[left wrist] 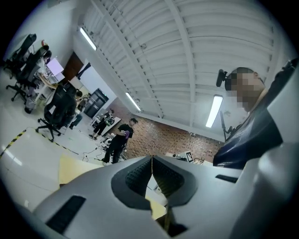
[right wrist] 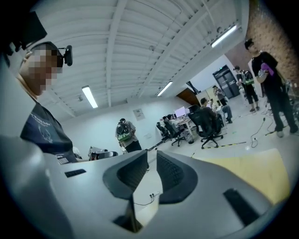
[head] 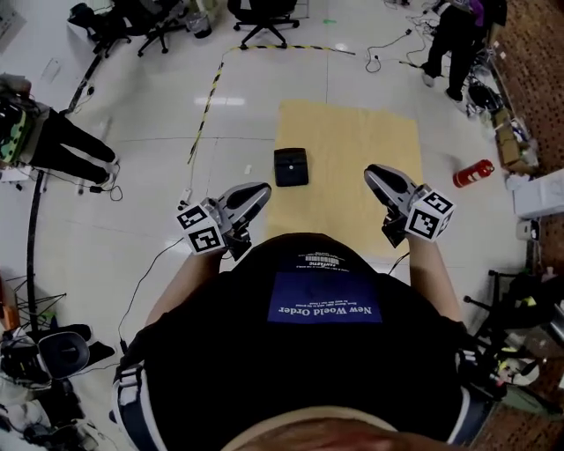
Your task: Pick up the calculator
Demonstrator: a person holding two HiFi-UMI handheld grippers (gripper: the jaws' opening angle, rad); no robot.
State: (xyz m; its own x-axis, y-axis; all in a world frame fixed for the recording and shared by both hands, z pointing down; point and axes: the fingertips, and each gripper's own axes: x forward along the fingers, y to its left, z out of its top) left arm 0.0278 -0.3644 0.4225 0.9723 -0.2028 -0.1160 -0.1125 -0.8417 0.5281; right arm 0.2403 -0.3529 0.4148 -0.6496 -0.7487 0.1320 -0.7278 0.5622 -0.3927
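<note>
Head view: calculator flat on yellow mat, between and ahead of left gripper and right gripper, touching neither.
Left gripper view: jaws together, nothing between.
Right gripper view: jaws slightly apart, nothing between.

one calculator, one mat, two tools

Yellow floor mat, red fire extinguisher lying near it, striped tape, office chairs, standing person
</note>
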